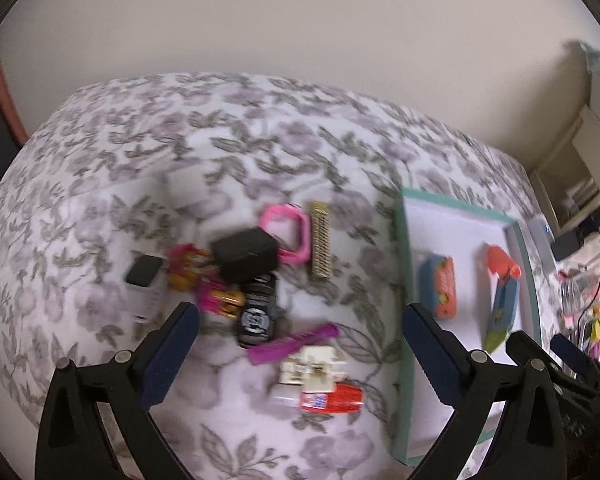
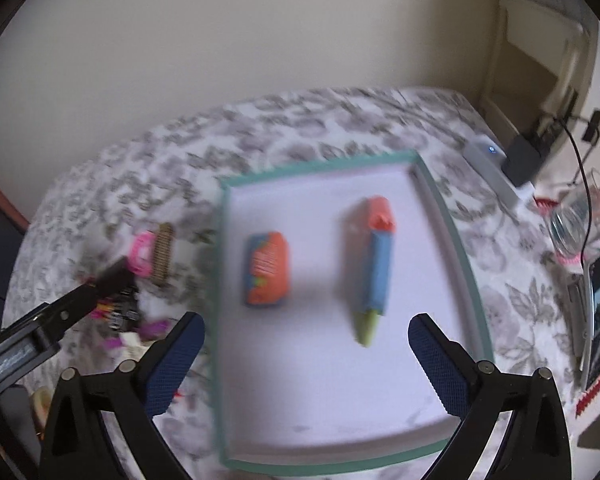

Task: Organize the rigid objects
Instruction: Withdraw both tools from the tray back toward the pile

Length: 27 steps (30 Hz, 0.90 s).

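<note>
A white tray with a teal rim (image 2: 440, 208) holds an orange case (image 2: 267, 268) and a blue and orange toy (image 2: 374, 264). My right gripper (image 2: 306, 324) hangs open above the tray's near half, with nothing between its pads. My left gripper (image 1: 300, 312) is open over a pile on the floral cloth left of the tray rim (image 1: 400, 280). The pile includes a black box (image 1: 246, 256), pink frame (image 1: 286, 236), gold comb (image 1: 321, 240), black tube (image 1: 258, 312), purple comb (image 1: 292, 344), white clip (image 1: 310, 368) and red tube (image 1: 328, 398).
Right of the tray stand a glass jar (image 2: 576, 224), a grey device (image 2: 492, 168) and a black adapter (image 2: 520, 160) with a cable. A small black item (image 1: 142, 272) and pink and gold hair clips (image 1: 188, 268) lie left of the pile. A wall stands behind the table.
</note>
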Available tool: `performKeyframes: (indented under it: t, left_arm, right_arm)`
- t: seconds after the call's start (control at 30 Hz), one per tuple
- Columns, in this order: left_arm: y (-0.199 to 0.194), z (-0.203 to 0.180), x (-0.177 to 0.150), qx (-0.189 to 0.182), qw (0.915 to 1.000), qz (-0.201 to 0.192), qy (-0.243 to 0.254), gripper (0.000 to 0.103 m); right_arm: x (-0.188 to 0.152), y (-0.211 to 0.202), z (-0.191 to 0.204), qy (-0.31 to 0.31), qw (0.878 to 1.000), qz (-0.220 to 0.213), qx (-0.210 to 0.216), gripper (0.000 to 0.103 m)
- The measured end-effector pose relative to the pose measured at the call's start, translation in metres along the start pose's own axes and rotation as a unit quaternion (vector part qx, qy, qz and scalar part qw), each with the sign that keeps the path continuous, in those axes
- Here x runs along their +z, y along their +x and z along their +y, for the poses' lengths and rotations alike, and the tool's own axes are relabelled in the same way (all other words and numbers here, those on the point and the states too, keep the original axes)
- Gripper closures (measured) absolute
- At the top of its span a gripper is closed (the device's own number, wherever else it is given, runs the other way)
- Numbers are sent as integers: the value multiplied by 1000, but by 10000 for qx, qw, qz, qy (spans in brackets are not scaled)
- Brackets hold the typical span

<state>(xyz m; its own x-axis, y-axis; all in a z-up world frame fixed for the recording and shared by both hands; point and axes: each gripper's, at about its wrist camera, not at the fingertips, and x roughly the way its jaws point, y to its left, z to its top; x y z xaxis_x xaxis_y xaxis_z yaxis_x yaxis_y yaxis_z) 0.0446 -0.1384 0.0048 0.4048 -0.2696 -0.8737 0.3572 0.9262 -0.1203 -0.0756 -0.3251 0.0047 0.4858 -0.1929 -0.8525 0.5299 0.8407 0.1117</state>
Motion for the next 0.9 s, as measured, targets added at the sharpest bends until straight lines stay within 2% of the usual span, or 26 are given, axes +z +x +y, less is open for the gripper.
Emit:
performKeyframes:
  t: [0.2,0.33,0.53,0.7,0.9]
  left_arm:
    - [-20,50,11,283,9978,-400,-450,2]
    - [-21,76,16,530,9961,-352,-614,2]
    - [-7,112,16,808,9932,130,-832,2]
    - [10,136,11,729,9887,608,-1160,2]
    - [29,144,11,537,9852,933,-1332,2]
  right_arm:
    - [3,-17,48,-282,9981,-371,412,0]
    - [-1,-7,83,-695,9954,-205,625,0]
    - [-10,24,117,-1004,9926,209,658,0]
    - [-20,44,133,-1164,9901,485,609,0]
    - [-34,71,142,-1207,9869,925,542,0]
